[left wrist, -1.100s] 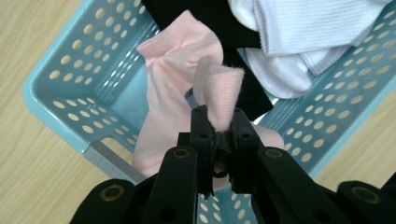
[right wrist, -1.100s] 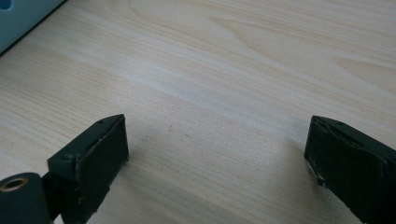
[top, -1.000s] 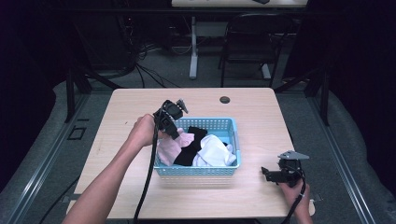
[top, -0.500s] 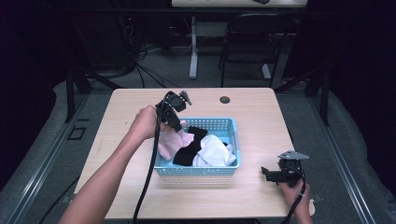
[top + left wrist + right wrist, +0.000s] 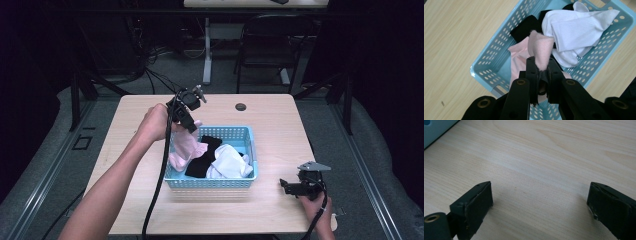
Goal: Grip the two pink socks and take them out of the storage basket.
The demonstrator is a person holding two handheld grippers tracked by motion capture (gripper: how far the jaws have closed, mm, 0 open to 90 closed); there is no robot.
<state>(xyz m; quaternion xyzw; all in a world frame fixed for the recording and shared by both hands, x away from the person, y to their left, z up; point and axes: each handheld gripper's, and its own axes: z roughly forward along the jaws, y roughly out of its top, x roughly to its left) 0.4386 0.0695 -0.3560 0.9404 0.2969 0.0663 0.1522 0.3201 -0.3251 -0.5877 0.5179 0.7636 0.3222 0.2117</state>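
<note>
In the left gripper view we see what the high view cannot: our left gripper point(image 5: 541, 68) has its jaws clamped tight on a fold of the pink sock point(image 5: 539, 51), the fuzzy fabric bulging out above the pads. From above, the left gripper point(image 5: 187, 116) hangs over the near-left end of the basket point(image 5: 252, 155), and the pink sock point(image 5: 186, 147) drapes from it down into the basket.

The right gripper view shows our right gripper point(image 5: 540, 202) with jaws standing wide apart and nothing between them, just bare table point(image 5: 554, 150) beneath, with a corner of the basket point(image 5: 434, 127) at the upper left. In the high view the right gripper point(image 5: 292, 186) rests near the table's front right corner, well apart from the basket.

A small dark round thing point(image 5: 241, 106) lies near the table's far edge. Nothing blocks the basket from above.

Inside the basket, a white sock point(image 5: 576, 27) lies over a black cloth point(image 5: 524, 27), both beside the pink sock.
</note>
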